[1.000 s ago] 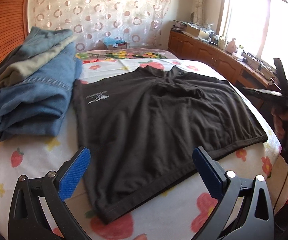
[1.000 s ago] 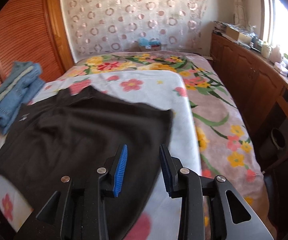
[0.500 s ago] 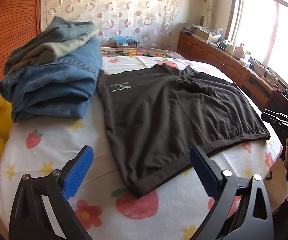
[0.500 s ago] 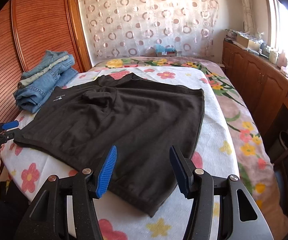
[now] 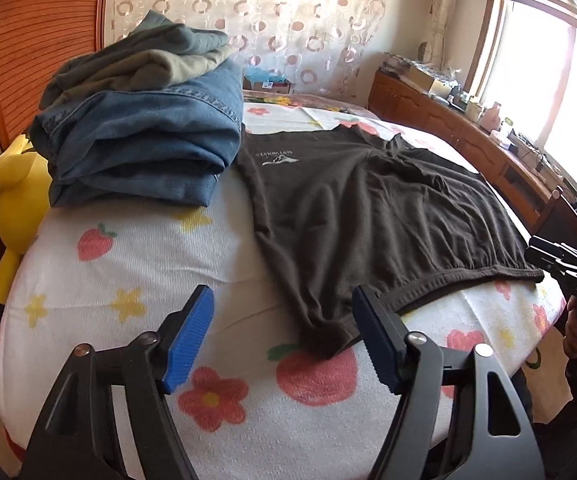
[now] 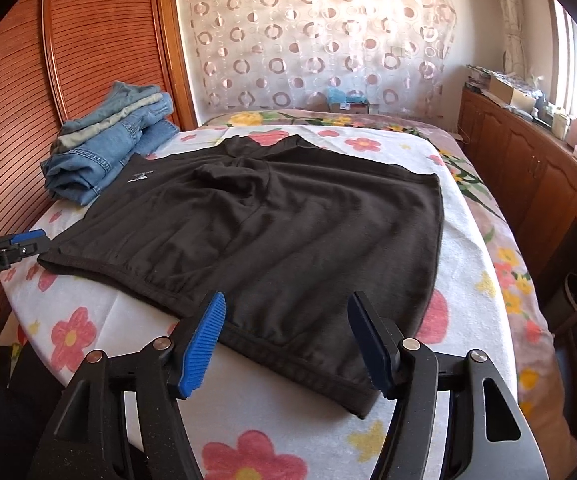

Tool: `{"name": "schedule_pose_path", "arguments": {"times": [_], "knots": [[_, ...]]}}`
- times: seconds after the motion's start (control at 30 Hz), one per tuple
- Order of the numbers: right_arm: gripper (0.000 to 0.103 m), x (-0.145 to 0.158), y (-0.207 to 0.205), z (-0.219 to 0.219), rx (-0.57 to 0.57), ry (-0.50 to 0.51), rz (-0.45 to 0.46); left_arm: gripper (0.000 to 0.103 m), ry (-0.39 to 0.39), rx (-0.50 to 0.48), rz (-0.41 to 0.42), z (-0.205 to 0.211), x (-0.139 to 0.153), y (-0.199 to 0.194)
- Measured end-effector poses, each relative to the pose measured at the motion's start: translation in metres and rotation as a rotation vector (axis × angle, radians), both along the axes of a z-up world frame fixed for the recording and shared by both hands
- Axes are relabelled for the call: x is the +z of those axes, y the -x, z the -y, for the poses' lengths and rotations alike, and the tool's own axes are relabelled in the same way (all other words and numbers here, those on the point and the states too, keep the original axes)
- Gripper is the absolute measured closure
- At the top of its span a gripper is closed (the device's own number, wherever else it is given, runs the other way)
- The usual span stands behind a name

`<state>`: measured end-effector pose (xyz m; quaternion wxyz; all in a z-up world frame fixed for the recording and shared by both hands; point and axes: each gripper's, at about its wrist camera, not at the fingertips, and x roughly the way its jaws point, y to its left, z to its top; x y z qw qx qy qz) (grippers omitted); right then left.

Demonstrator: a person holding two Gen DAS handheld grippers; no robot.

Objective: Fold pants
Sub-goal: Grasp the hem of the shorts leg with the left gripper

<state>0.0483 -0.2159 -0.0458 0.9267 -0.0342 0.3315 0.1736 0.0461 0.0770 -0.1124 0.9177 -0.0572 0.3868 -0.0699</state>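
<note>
Right wrist view: a bed (image 6: 484, 264) under a flower-print cover is carrying dark pants (image 6: 272, 232), which are lying spread flat across the middle, waistband toward the near edge, seemingly laid out smooth so a first fold can begin. A stack of folded jeans (image 6: 104, 156) is sitting at the far left corner, touching the pants' edge in the left wrist view, probably kept aside as finished work. A wooden cabinet (image 6: 528, 176) is running along the window wall, its top crowded with small boxes too blurred to name; no open container is showing its contents.

The right hand-held gripper (image 6: 288, 340) is hovering over the near right waistband corner, its jaws apart after just opening, cloth below them but not pinched. The left hand-held gripper (image 5: 284, 336) is standing with jaws apart after just narrowing, the near left corner of the pants (image 5: 368, 216) lying between the pads, unclamped. Both appear to be lining up on the waistband corners for a lift. A yellow plush toy (image 5: 20, 196) is wedged beside the jeans (image 5: 140, 136).
</note>
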Motion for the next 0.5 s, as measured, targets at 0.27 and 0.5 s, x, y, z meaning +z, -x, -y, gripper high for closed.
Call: {"name": "schedule_pose_path", "arguments": {"times": [0.27, 0.5], "knots": [[0.036, -0.0046, -0.0010, -0.0029, -0.008, -0.002, -0.008, 0.047, -0.002, -0.028, -0.019, 0.0025, -0.0061, 0.0032], [0.036, -0.0059, -0.0017, -0.0019, -0.016, -0.010, -0.011, 0.058, -0.022, -0.045, -0.028, 0.0102, -0.0092, 0.0029]]}}
